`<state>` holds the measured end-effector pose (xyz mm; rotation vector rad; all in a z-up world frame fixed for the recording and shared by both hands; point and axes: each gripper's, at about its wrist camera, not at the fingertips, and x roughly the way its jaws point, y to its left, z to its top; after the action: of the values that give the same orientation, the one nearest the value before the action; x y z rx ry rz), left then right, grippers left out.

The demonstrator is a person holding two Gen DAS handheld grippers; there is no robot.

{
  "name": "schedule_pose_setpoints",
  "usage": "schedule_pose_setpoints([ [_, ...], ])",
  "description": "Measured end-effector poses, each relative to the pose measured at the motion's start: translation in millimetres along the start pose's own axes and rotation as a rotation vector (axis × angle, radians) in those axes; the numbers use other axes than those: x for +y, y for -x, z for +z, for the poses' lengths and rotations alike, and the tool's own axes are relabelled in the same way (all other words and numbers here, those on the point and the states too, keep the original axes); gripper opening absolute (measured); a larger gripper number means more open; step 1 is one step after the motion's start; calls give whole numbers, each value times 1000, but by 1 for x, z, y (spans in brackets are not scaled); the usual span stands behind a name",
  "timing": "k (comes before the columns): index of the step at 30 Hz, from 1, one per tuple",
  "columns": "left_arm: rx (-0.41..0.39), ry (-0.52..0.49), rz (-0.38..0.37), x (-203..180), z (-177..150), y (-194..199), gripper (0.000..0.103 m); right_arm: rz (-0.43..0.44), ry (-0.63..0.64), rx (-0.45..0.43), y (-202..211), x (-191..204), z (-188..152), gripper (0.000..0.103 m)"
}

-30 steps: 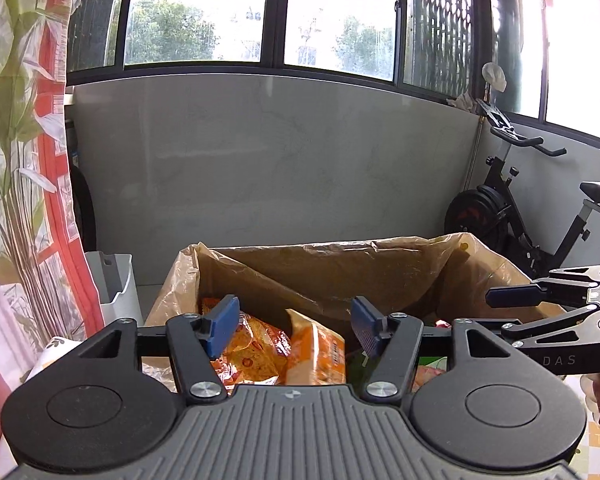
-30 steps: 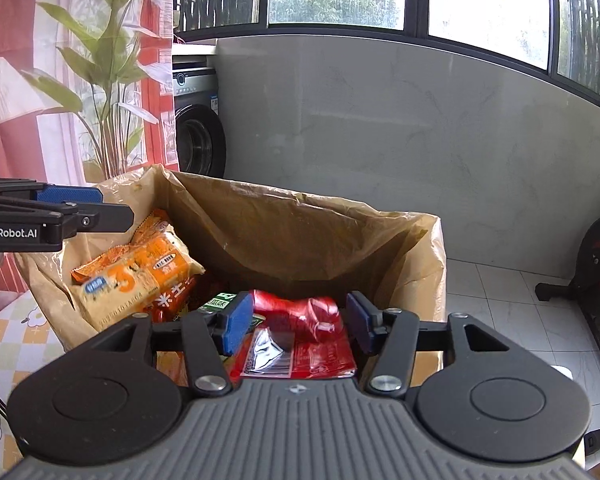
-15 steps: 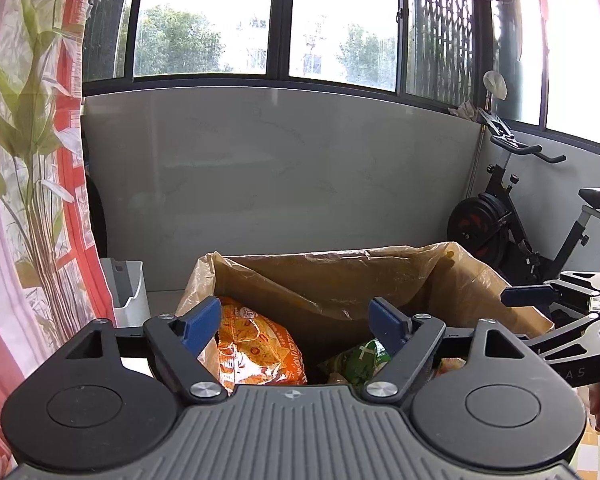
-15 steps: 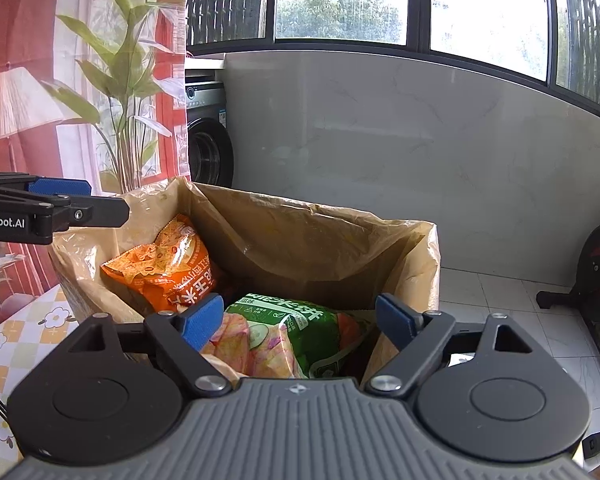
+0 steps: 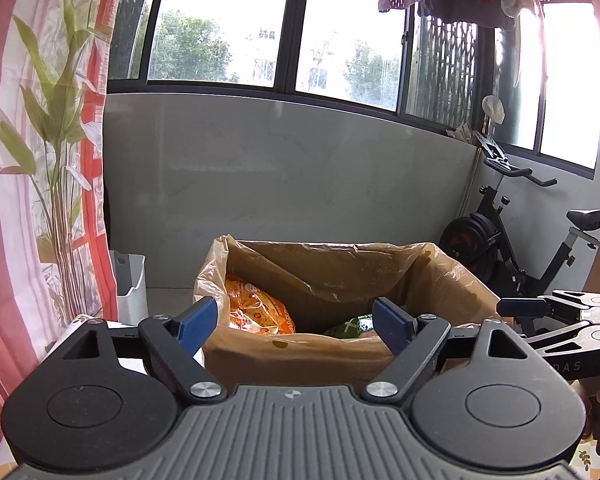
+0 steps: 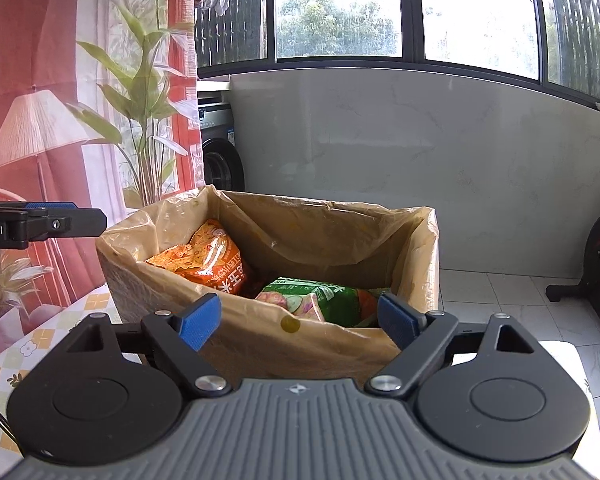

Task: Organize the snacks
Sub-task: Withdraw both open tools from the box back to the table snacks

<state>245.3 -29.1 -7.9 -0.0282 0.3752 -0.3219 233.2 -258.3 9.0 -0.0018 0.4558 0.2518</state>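
A cardboard box lined with a brown plastic bag (image 5: 340,276) (image 6: 320,236) stands ahead of both grippers. Inside lie an orange snack bag (image 5: 256,312) (image 6: 208,260) on the left and a green snack bag (image 6: 320,298) (image 5: 350,326) on the right. My left gripper (image 5: 296,326) is open and empty, in front of the box's near wall. My right gripper (image 6: 300,322) is open and empty, also in front of the near wall. The right gripper shows at the right edge of the left wrist view (image 5: 556,324); the left gripper shows at the left edge of the right wrist view (image 6: 40,224).
An exercise bike (image 5: 520,240) stands at the right by the grey wall. A white bin (image 5: 130,288) and a curtain with a plant print (image 5: 40,160) are at the left. A washing machine (image 6: 216,152) stands behind the box. A patterned tablecloth (image 6: 40,344) lies below.
Both grippers have let go of snacks into the box, opened wide and pulled back and up from the box. The box now looks smaller and farther.
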Motion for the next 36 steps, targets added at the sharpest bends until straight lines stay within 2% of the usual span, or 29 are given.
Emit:
schedule_pose_setpoints([
  [6,-2,25,11,-2,-20,14,87,5,-2,-22,15,2,-16,88],
  [11,28,69,9,-1,-43,20,88,13,6,-21,25,1,-33,88],
  [19,144,127,13,3,-90,8,88,-23,-15,17,31,-10,-77,88],
  [26,256,180,-25,-6,-123,-9,88,-53,-45,82,26,-18,-120,88],
  [30,315,167,-59,-22,-140,-17,88,-61,-47,114,25,-22,-141,88],
  [36,366,137,-71,-35,-154,-18,88,-52,-65,172,19,-15,-168,88],
])
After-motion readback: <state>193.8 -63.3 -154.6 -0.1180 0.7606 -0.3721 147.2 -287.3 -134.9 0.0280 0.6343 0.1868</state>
